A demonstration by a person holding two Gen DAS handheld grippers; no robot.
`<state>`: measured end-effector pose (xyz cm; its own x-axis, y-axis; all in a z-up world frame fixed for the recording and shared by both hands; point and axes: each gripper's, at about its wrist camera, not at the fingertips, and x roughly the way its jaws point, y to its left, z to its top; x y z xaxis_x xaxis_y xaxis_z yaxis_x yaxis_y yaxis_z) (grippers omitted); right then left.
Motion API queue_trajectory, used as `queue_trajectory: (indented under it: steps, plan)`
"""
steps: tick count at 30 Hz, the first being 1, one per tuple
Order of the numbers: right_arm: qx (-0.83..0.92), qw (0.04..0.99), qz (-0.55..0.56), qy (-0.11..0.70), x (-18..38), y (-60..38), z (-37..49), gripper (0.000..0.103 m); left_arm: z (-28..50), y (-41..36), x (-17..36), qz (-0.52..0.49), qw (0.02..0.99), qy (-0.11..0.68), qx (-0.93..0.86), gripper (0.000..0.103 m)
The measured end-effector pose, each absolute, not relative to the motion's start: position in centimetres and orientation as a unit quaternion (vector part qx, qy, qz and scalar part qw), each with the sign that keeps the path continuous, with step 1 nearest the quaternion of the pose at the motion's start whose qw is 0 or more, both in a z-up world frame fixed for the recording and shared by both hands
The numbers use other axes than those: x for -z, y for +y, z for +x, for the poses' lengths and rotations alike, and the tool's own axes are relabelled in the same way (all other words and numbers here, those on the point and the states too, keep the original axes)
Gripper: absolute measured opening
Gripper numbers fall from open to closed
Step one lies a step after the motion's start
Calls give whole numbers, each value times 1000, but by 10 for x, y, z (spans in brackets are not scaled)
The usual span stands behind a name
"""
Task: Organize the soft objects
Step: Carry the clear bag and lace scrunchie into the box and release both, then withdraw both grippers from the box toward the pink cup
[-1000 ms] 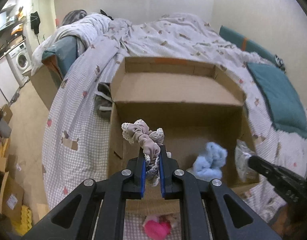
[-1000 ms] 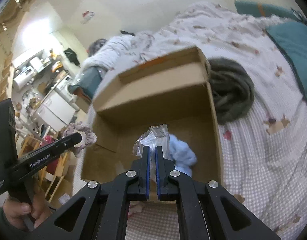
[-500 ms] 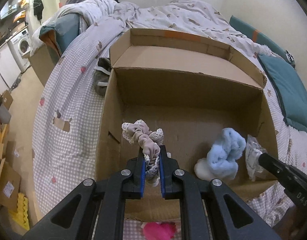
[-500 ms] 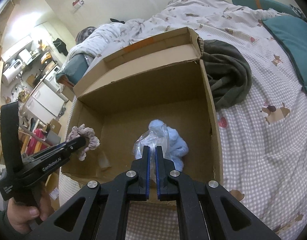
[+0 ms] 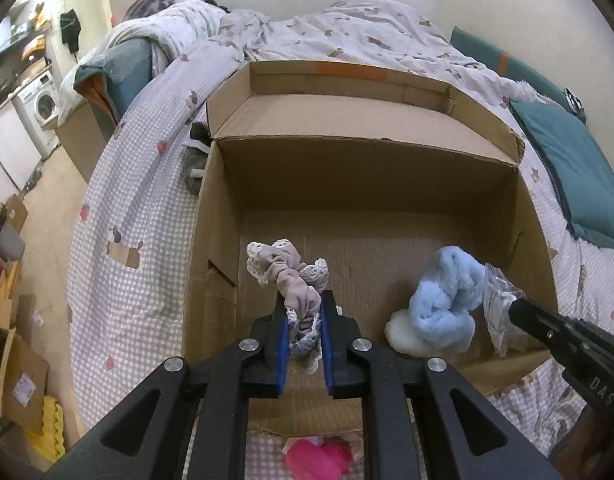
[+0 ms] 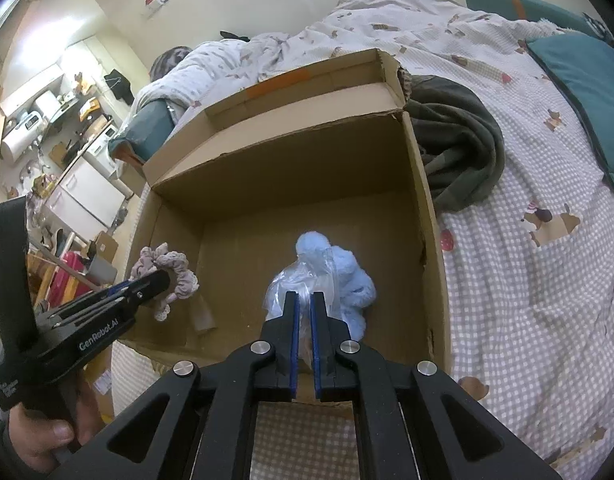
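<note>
A lace-trimmed beige scrunchie [image 5: 291, 276] hangs pinched between the blue pads of the left gripper [image 5: 303, 320], held just inside the near left corner of an open cardboard box [image 5: 371, 184] that sits on a bed. Its frilled loop rises above the fingertips, clear of the box floor. In the right wrist view the same scrunchie [image 6: 167, 272] shows at the left wall of the box, gripped by the black tool, whose handle sits in a person's hand [image 6: 47, 436].

The right gripper [image 6: 303, 312] is pressed together on a crumpled clear plastic bag [image 6: 303, 280], which it holds low over the right half of the box. Whether the bag touches the floor cannot be told. Directly behind the bag, on the box floor, lies a fluffy light-blue soft item [image 6: 347, 276]; from the left wrist camera it [image 5: 447, 300] rests near the right wall with a white patch at its base, the bag [image 5: 497, 304] just beside it.

The box's far flap stands folded outward. Around it spreads a checked quilt [image 6: 527, 280] printed with small dogs. A dark green garment [image 6: 459, 152] lies bunched against the box's right side, a teal cushion [image 6: 587, 92] farther off. A bright pink item [image 5: 319, 458] lies on the quilt just in front of the box's near wall. A washing machine [image 5: 43, 104] stands across the room.
</note>
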<state>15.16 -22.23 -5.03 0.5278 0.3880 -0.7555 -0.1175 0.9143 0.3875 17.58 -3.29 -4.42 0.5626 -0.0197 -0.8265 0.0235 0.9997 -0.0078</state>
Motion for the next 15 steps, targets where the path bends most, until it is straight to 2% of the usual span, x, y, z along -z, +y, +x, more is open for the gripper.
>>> queue_trajectory:
  steps: [6, 9, 10, 12, 13, 15]
  plan:
    - [-146, 862, 144, 464, 50, -222, 151, 7, 174, -37, 43, 9, 887, 462, 19, 15]
    - [-147, 862, 143, 464, 50, -222, 151, 7, 174, -37, 43, 8, 887, 462, 21, 22]
    - [-148, 862, 145, 463, 50, -222, 151, 7, 173, -37, 43, 8, 887, 461, 22, 27]
    - [-149, 862, 146, 462, 50, -222, 151, 7, 173, -38, 42, 8, 887, 462, 24, 43]
    - [-148, 862, 145, 463, 51, -222, 151, 7, 172, -38, 41, 9, 887, 460, 24, 55]
    - [-149, 860, 149, 465, 51, -223, 151, 7, 169, -38, 38, 7, 893, 450, 25, 60]
